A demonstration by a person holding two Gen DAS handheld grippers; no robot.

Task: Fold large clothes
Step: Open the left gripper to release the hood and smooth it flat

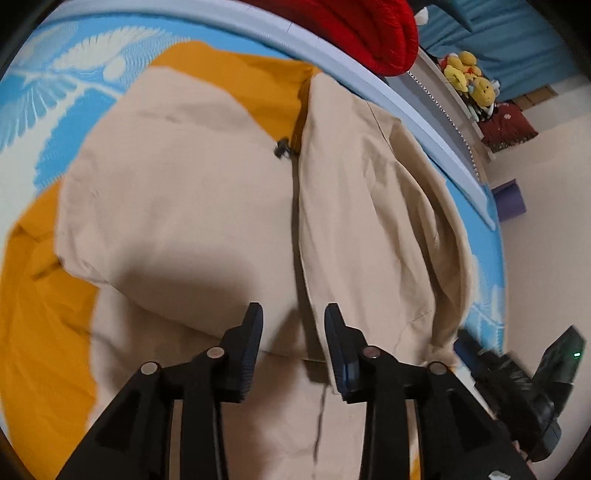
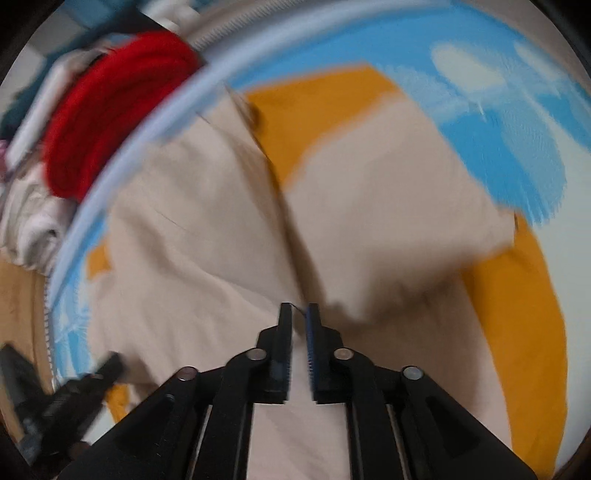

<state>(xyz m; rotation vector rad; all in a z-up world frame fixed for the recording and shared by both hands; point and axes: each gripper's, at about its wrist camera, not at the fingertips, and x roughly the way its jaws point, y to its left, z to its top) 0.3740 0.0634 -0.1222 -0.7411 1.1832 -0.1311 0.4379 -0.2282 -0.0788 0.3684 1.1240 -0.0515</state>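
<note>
Nearby, red knitwear (image 1: 369, 33) and plush toys (image 1: 471, 83) flank the beige jacket (image 1: 184, 206).

The left gripper (image 1: 293, 319) points forward and down, its jaws spread wide apart with nothing between them. The right gripper (image 2: 298, 317) angles downward too, its jaws drawn nearly together, a narrow gap remaining.
</note>
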